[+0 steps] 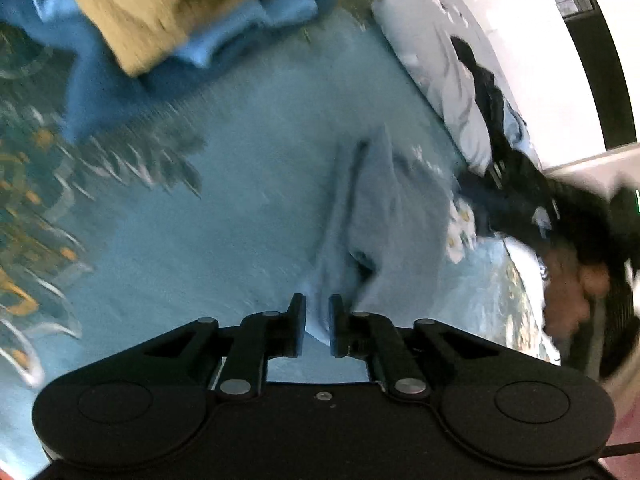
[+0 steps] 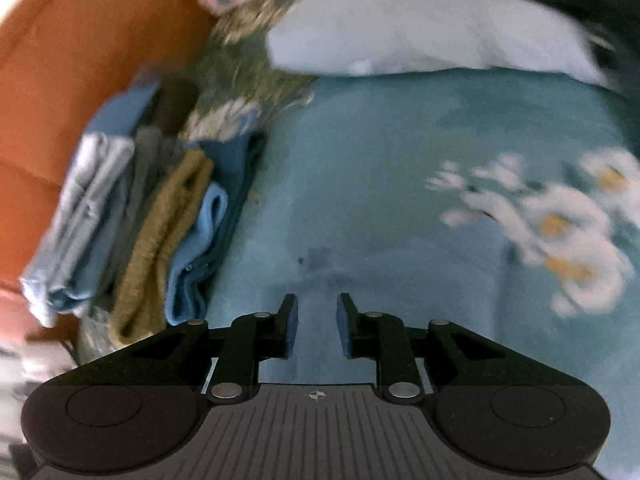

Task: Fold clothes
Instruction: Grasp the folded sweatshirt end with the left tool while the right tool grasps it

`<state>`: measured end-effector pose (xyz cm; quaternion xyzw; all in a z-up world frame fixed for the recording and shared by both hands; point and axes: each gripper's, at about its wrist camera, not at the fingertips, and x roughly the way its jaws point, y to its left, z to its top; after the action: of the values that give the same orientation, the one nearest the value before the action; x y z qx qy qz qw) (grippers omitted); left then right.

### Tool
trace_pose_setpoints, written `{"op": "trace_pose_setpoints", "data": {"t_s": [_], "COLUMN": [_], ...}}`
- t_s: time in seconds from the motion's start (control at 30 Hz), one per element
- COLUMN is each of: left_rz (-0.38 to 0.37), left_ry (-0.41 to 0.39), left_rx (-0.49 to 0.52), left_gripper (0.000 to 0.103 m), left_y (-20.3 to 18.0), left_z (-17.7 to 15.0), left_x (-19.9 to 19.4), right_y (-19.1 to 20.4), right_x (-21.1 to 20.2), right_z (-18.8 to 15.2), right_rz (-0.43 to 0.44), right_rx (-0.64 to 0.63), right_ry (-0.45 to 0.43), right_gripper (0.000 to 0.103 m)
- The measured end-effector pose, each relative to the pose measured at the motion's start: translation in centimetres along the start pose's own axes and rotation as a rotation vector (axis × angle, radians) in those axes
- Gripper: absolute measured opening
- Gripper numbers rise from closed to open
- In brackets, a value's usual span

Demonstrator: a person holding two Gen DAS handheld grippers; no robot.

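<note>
Counts: 2 claws, left claw [image 1: 317,304] and right claw [image 2: 317,303]. 1 pale blue garment [image 1: 384,216] pinched in the left claw, trailing ahead-right of it. 1 stack of folded clothes [image 2: 160,232] left of the right claw; layers blurred, at least 4. 1 pillow [image 2: 420,40] far ahead. 1 floral bedsheet [image 2: 400,160].

We see a teal floral bedsheet [image 2: 400,184] filling both views, white flowers [image 2: 560,232] at right. A pale pillow [image 2: 420,36] lies at the upper right, an orange headboard [image 2: 60,80] at the upper left.
</note>
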<state>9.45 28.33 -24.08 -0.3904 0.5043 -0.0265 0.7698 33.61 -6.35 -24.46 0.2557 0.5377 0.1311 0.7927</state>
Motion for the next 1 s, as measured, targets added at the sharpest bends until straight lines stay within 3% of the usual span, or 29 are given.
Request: {"op": "trace_pose_setpoints", "data": {"t_s": [0.03,0.1,0.17,0.3,0.53,0.83,0.93,1.0], "left_rz": [-0.001,-0.004,0.000,-0.021,-0.013,-0.084,-0.098,-0.104], "left_ry": [-0.011,-0.030,-0.045,-0.018,0.103,0.177,0.189,0.193], "left_rx": [0.001,0.013,0.052,0.151,0.246,0.255,0.233,0.218], "left_gripper": [0.009,0.026,0.040,0.056,0.059,0.059,0.059,0.057], "left_y": [0.3,0.2,-0.7,-3.1,-5.6,-5.1,-5.1,-5.2], "left_z": [0.5,1.7,3.4,6.9,10.5,12.0,12.5,12.9], "left_x": [-0.6,-1.2,-0.8,2.5,9.7,13.6,14.6,14.9], "right_y": [-0.9,-2.7,-4.5,-7.0,-8.0,-9.6,-10.0,-10.3], "right_x": [-1.3,-3.6,-4.4,-3.8,-1.1,0.4,1.1,1.5], "right_z": [-1.5,-4.9,-9.4,-17.0,-20.8,-22.9,-23.1,-23.0], "right_rz": [0.016,0.034,0.041,0.060,0.130,0.189,0.210,0.213], "right_rx": [0.032,0.098,0.218,0.464,0.679,0.867,0.885,0.899], "right_ry": [-0.034,-0.108,-0.114,-0.075,-0.147,-0.308,-0.334,-0.340], "right_gripper": [0.028,0.047,0.047,0.050,0.051,0.052,0.047,0.033]}}
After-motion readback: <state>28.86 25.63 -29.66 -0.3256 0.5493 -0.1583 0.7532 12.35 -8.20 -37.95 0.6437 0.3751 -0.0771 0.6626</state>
